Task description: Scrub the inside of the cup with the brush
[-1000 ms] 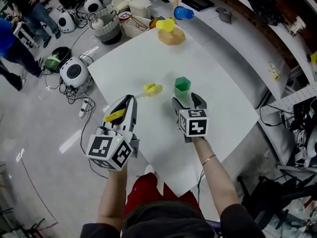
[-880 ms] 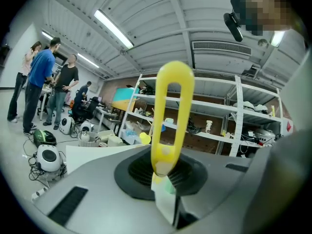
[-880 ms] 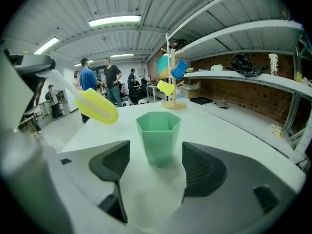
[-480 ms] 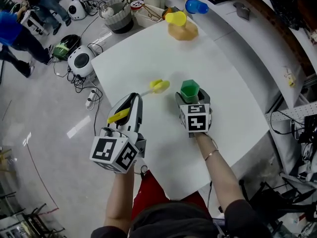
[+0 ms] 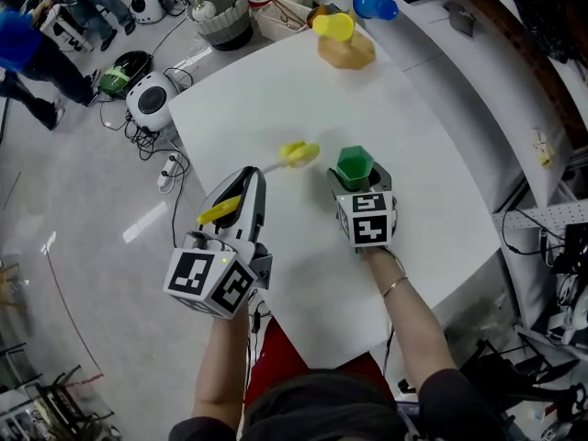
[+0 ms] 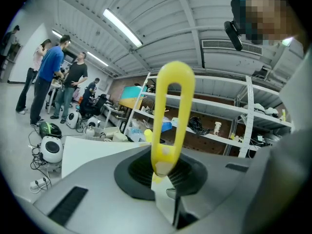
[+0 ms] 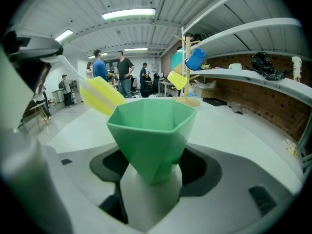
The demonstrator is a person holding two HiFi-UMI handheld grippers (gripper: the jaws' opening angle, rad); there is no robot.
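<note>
A green faceted cup (image 5: 354,165) stands upright near the middle of the white table (image 5: 432,182). My right gripper (image 5: 356,187) is shut on its lower part. In the right gripper view the cup (image 7: 150,133) fills the space between the jaws, mouth up. My left gripper (image 5: 254,178) is shut on the brush. Its yellow loop handle (image 5: 219,212) sticks out over the gripper body. The yellow brush head (image 5: 299,152) hangs just left of the cup, outside it. The left gripper view shows the loop handle (image 6: 170,112) rising from the shut jaws. The brush head (image 7: 100,96) appears beside the cup's rim.
At the table's far edge stands a wooden mug tree (image 5: 347,51) with a yellow cup (image 5: 333,26) and a blue cup (image 5: 375,5). Baskets and tubs (image 5: 220,21) sit at the far left corner. Round white machines and cables (image 5: 150,102) lie on the floor to the left. People stand further off.
My right gripper has moved forward around the green cup and shut on it. The left gripper keeps hold of the brush, its head still just left of the cup.
</note>
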